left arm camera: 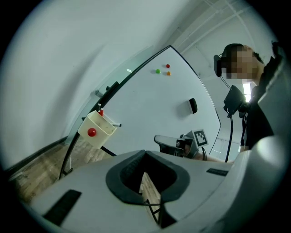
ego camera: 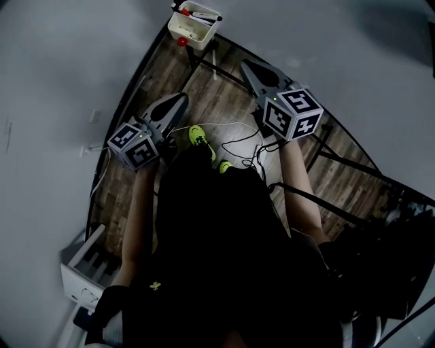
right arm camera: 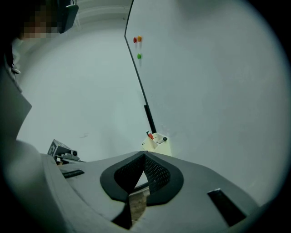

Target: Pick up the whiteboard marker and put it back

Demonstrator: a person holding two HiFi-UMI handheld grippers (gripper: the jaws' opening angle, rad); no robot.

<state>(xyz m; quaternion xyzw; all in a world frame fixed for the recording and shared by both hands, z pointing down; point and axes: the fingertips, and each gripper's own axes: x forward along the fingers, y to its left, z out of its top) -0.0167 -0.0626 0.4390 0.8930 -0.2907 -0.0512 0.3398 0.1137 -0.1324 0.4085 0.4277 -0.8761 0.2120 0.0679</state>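
Left gripper (left arm camera: 145, 153) and right gripper (right arm camera: 144, 154) are clenched, empty; the red-capped whiteboard marker (ego camera: 198, 14) in the cream plastic tray (ego camera: 189, 30) lies straight beyond the right fingertips.

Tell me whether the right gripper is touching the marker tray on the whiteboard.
Apart. The head view shows bare floor between the right gripper and the marker tray; the right gripper view shows its fingers shut, empty, the tray beyond.

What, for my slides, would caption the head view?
Left gripper and right gripper, both shut and empty, aimed at the cream box holding markers.
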